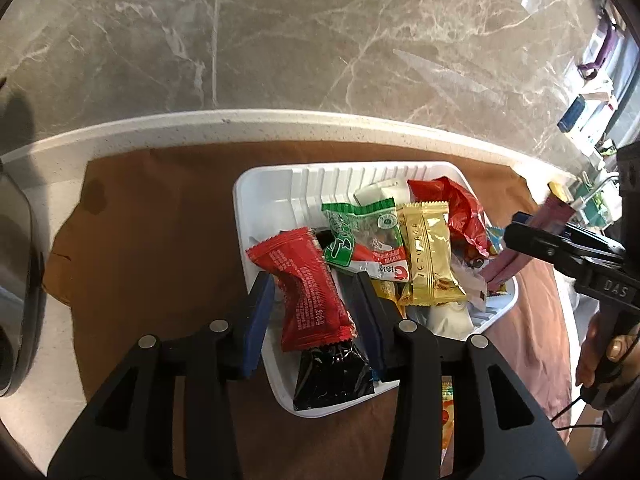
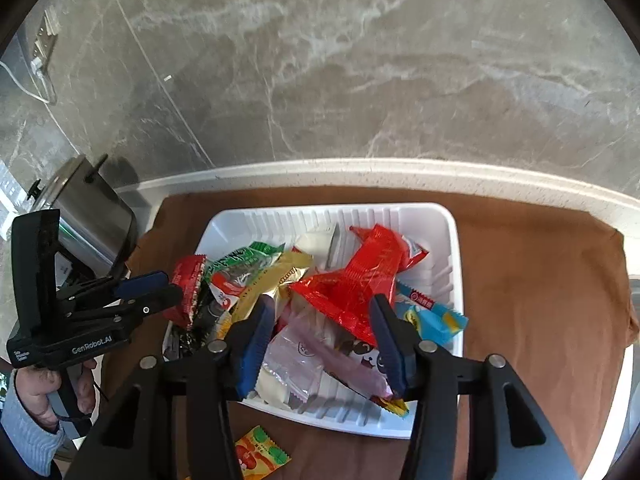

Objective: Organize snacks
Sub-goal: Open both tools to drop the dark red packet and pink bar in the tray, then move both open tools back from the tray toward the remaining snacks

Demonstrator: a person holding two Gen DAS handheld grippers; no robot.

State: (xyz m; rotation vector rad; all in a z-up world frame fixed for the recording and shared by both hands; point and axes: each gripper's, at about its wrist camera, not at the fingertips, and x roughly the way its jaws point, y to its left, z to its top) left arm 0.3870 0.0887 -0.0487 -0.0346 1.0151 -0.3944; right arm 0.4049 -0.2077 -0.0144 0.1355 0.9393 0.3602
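Observation:
A white ribbed tray [image 1: 280, 184] [image 2: 452, 240] on a brown cloth holds several snack packets. In the left wrist view a red packet [image 1: 312, 292] lies over a black packet [image 1: 332, 376] at the tray's near left rim, between the open jaws of my left gripper [image 1: 316, 292], not pinched. Green [image 1: 360, 236] and gold [image 1: 428, 256] packets lie beside. In the right wrist view my right gripper [image 2: 320, 320] is open over the tray's near side, above a large red packet [image 2: 360, 284], a pink packet [image 2: 344, 360] and a blue packet [image 2: 432, 316].
An orange-yellow packet [image 2: 260, 452] lies on the cloth [image 2: 540, 300] in front of the tray. A steel pot [image 2: 92, 216] stands at the left. A white counter ledge [image 2: 400, 172] and a marble wall run behind. Clutter sits at the far right [image 1: 592, 120].

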